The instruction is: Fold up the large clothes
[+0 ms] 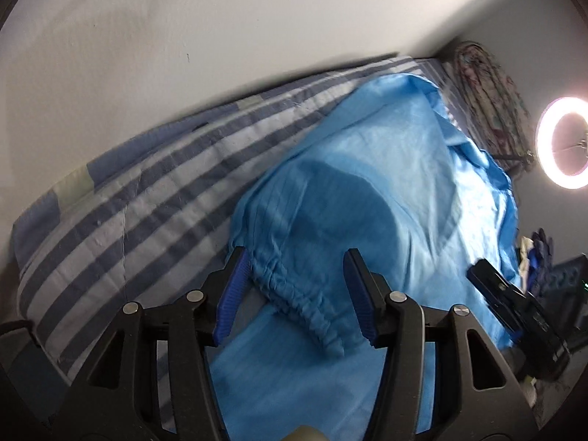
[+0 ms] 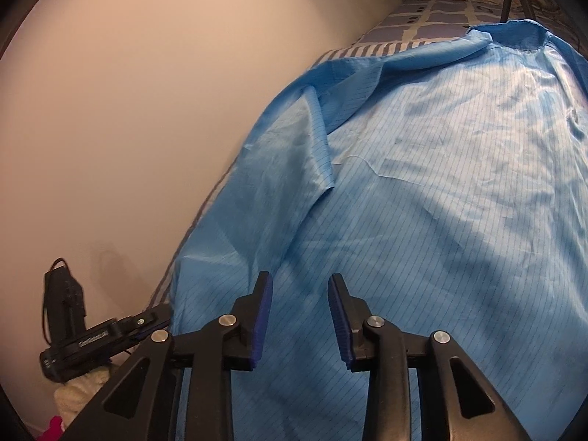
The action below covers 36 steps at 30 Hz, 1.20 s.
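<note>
A large light-blue garment [image 1: 367,169] lies spread on a striped bed. A gathered elastic cuff [image 1: 294,294] of it lies between my open left gripper's [image 1: 296,268] jaws, which stand apart on either side of it. In the right wrist view the same garment [image 2: 422,183] fills the frame, with a sleeve [image 2: 290,161] folded along its left side. My right gripper [image 2: 299,296] is open and empty just above the cloth. The right gripper also shows at the garment's right edge in the left wrist view [image 1: 488,279].
The bed has a blue-and-white striped sheet [image 1: 147,202] against a white wall [image 1: 220,18]. A folded floral quilt [image 1: 488,95] lies at the far end. A lit ring light [image 1: 566,143] stands to the right. The left gripper [image 2: 110,338] shows low left in the right wrist view.
</note>
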Tool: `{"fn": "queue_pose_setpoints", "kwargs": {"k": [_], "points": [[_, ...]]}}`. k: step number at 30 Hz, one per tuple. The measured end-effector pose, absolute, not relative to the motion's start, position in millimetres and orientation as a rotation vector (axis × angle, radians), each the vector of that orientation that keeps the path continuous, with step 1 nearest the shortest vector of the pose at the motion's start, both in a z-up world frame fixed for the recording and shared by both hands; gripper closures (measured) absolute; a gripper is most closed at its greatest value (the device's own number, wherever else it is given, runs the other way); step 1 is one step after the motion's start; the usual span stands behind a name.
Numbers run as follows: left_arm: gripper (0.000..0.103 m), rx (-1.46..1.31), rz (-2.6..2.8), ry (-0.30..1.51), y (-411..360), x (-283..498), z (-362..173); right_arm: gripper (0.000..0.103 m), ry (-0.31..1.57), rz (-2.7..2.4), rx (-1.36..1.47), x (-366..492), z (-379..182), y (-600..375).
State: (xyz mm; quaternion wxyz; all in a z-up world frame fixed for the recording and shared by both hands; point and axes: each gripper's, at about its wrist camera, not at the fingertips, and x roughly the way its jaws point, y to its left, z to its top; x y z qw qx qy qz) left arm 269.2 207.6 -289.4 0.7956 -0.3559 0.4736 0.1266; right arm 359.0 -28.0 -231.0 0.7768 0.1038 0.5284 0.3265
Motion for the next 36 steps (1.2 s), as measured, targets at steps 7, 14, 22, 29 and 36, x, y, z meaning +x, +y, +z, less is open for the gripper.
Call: {"fn": "queue_pose_setpoints", "kwargs": {"k": [7,14,22,29,36], "points": [[0.045,-0.805,0.375,0.978,214.2,252.1,-302.6,0.07,1.131,0.709,0.235,358.7,-228.8,-23.8],[0.073,-0.744,0.327,0.975,213.8,272.5,-303.4,0.074,1.107,0.717,0.226,361.1,-227.2,-2.9],[0.098,-0.54,0.254,0.867,198.2,272.8,-241.0,0.075,1.127,0.709,0.249,367.3,-239.0,17.3],[0.099,-0.265,0.203,0.746,174.3,240.1,-149.9,0.075,1.224,0.777,0.388,371.6,-259.5,56.8],[0.099,-0.083,0.142,0.699,137.0,213.5,-142.1,0.059,1.201,0.802,0.325,364.9,-230.5,46.4]]}}
